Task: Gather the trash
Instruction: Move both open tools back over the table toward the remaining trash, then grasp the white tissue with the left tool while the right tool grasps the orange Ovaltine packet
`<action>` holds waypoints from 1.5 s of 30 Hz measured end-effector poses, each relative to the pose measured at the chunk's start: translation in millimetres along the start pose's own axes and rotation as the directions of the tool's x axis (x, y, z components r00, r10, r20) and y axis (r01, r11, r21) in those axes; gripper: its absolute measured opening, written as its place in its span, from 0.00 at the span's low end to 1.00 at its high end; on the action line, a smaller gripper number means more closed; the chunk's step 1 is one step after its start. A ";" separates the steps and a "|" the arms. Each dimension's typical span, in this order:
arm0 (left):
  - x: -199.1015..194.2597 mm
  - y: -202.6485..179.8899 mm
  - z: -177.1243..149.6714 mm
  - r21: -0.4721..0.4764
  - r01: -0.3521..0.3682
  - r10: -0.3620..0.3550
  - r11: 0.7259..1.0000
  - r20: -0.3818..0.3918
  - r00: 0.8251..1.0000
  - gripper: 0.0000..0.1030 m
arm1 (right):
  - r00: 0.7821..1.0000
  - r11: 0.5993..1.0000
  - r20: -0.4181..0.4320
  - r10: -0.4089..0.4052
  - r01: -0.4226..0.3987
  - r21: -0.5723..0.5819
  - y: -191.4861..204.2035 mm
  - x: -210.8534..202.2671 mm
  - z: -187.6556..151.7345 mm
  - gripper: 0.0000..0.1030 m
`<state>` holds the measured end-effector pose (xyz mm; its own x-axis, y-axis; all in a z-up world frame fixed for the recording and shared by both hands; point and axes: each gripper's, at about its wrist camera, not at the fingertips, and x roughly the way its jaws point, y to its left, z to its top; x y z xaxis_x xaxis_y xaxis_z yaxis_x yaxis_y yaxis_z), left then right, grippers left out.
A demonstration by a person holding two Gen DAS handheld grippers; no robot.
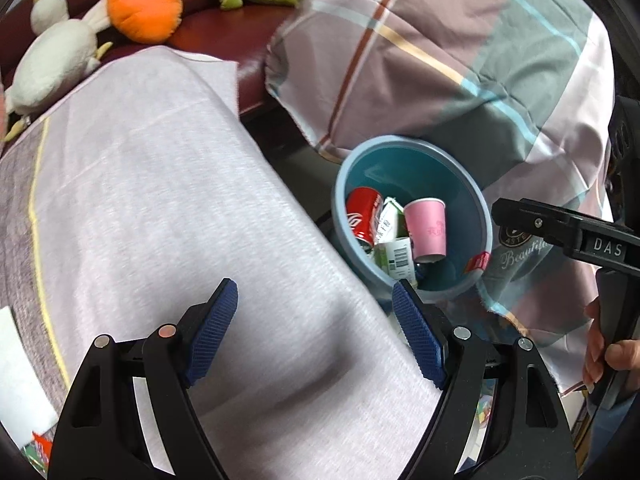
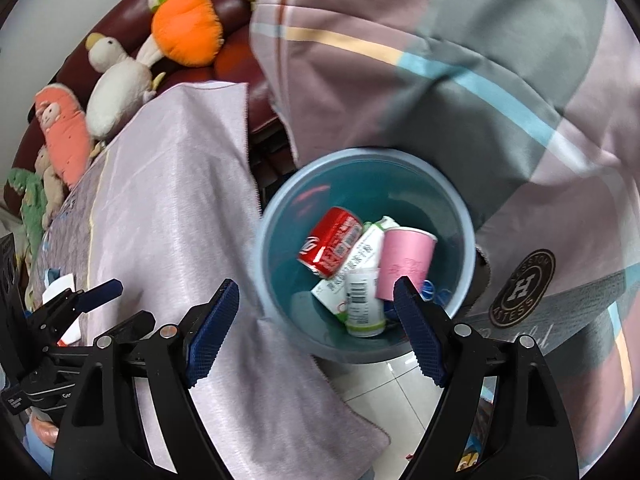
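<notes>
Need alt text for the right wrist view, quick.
Open, empty right gripper hovers over a blue bin holding a red can, pink cup and cartons. Left gripper at far left over a cloth-covered table.

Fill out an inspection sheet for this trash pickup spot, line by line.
Surface: pale pink cloth covers it, wrinkled.
Job's things: blue bin on the floor holds a red can, pink paper cup, white cartons.
Clutter: paper scraps at the cloth's far left.
Grippers: left gripper open, empty; right gripper open, empty, over the bin.
Cables: nothing seen.
Surroundings: plush toys on a dark red sofa; plaid sheet; tiled floor.
</notes>
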<state>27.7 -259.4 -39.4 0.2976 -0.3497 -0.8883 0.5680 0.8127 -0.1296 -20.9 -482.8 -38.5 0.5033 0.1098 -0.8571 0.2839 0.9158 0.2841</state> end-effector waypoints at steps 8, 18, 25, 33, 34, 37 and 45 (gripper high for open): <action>-34.8 34.2 -23.8 -0.056 -0.019 0.022 0.998 0.050 0.999 0.78 | 1.000 0.997 -0.003 0.013 -0.013 -0.077 47.4 -9.3 -13.0 0.74; -79.2 86.8 -60.3 -0.152 -0.045 0.062 0.987 0.104 0.993 0.78 | 0.999 0.981 -0.016 0.030 -0.033 -0.190 115.8 -15.5 -28.7 0.74; -113.3 130.7 -89.1 -0.234 -0.061 0.097 0.970 0.147 0.984 0.78 | 0.998 0.961 -0.031 0.045 -0.052 -0.272 169.2 -18.8 -41.9 0.74; -145.8 192.1 -127.3 -0.339 -0.099 0.164 0.936 0.170 0.972 0.78 | 0.994 0.927 -0.091 0.067 -0.096 -0.361 234.1 -8.5 -64.6 0.74; -149.4 201.7 -133.5 -0.356 -0.104 0.173 0.929 0.169 0.970 0.78 | 0.992 0.922 -0.106 0.071 -0.106 -0.372 243.8 -5.1 -69.2 0.74; -156.7 225.6 -150.0 -0.396 -0.126 0.204 0.910 0.163 0.965 0.78 | 0.986 0.904 -0.150 0.079 -0.134 -0.407 270.8 5.9 -83.7 0.74; -167.2 282.4 -195.9 -0.495 -0.149 0.243 0.856 0.131 0.961 0.78 | 0.964 0.845 -0.253 0.079 -0.199 -0.497 337.4 37.3 -124.0 0.74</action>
<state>-11.9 119.8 -13.8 0.5244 -0.1999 -0.8277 0.0620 0.9784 -0.1970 -7.6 -121.8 -27.9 0.3011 0.2758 -0.9128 -0.2659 0.9436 0.1973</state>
